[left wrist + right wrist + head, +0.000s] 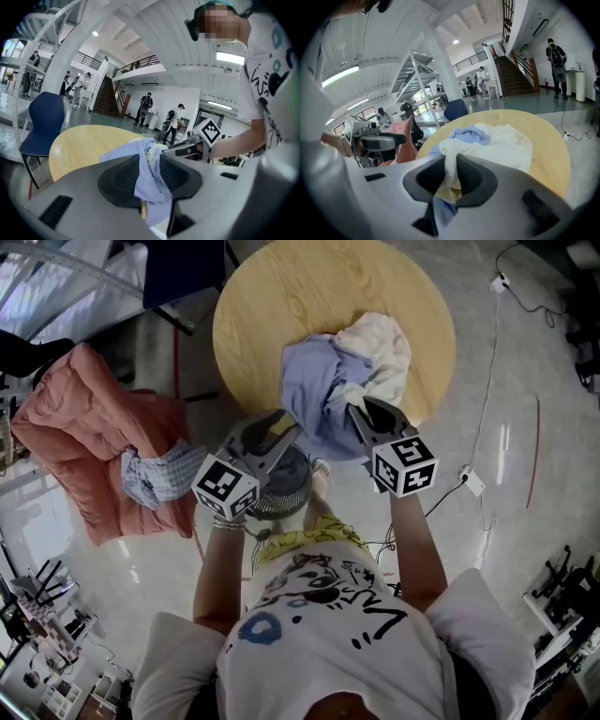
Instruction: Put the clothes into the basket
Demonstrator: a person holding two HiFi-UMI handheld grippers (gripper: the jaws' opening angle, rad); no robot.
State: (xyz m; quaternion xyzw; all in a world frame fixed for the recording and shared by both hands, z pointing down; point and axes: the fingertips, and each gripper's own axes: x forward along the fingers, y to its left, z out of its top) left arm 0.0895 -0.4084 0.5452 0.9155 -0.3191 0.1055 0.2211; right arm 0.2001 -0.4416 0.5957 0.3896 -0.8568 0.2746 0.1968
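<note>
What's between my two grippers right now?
In the head view, the blue shirt spans the gap from the left gripper to the right gripper, bunched with a cream garment. The basket shows just beneath the left gripper.

Bunched blue shirt point(314, 390) and cream garment point(382, 348) at table point(281, 296) edge; grey basket point(286, 491) below.

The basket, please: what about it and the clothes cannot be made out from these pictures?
Basket: head view, largely covered by the left tongs; contents unseen.
Blue shirt: left gripper view, mostly hidden behind those tongs.
White garment: head view, bunched; its type is unclear.
</note>
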